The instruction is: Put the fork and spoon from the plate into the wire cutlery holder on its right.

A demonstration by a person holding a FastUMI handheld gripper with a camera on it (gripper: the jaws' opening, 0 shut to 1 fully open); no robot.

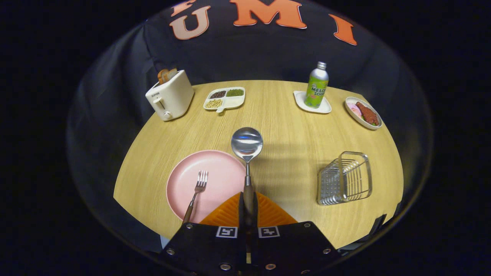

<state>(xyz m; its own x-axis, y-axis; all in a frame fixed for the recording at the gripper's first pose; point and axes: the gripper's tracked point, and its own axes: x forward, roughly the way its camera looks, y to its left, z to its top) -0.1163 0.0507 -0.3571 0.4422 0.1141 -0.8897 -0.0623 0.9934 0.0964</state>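
Clamped between the fingers of the tool [248, 214] is the spoon [247, 153], its handle pinched tight and its long axis running straight ahead, bowl outermost, lifted above the rim of the pink plate [222, 168]. On that plate, just left of the fingers, lies the fork [196, 193], tines pointing away. Off to the right, well apart on the table [284, 126], stands the wire cutlery holder [345, 178]; carrying the spoon there likely calls for a rightward swing, then a tilt handle-down.
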